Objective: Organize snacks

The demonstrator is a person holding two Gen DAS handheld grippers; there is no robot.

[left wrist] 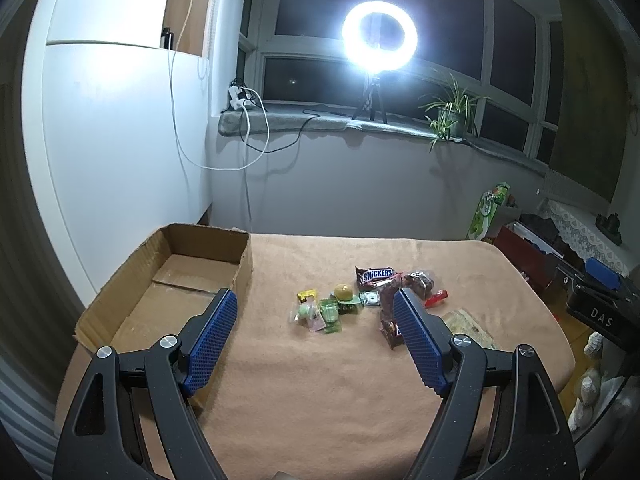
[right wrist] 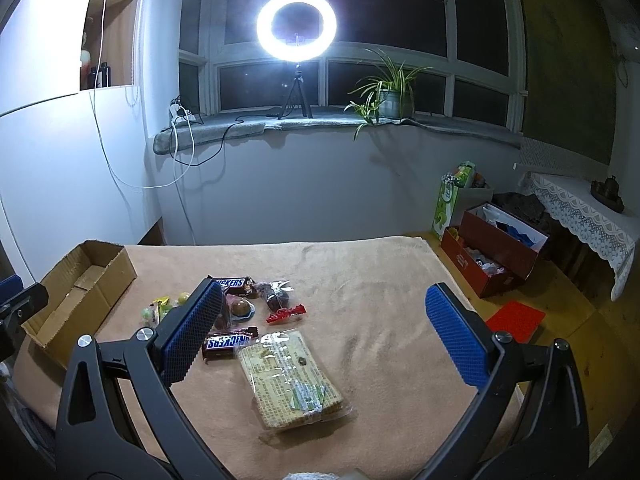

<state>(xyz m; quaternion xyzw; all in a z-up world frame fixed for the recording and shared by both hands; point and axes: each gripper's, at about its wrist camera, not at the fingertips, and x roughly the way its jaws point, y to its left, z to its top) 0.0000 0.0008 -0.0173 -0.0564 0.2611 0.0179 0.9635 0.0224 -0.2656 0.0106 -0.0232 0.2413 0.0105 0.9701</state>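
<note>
Nothing boxed yet: both my left claw (left wrist: 314,300) and right claw (right wrist: 326,294) hang wide, empty; next, grab the cracker pack (right wrist: 292,380) for the cardboard box (left wrist: 132,312).

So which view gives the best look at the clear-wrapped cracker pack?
The right wrist view: the cracker pack lies whole and near on the cloth between the open fingers. In the left wrist view only a sliver of it shows behind the left gripper's right finger.

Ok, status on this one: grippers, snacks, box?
Left gripper open, empty. Right gripper open, empty. Snacks loose on the cloth; cardboard box holds nothing yet. Nothing blocking.
</note>
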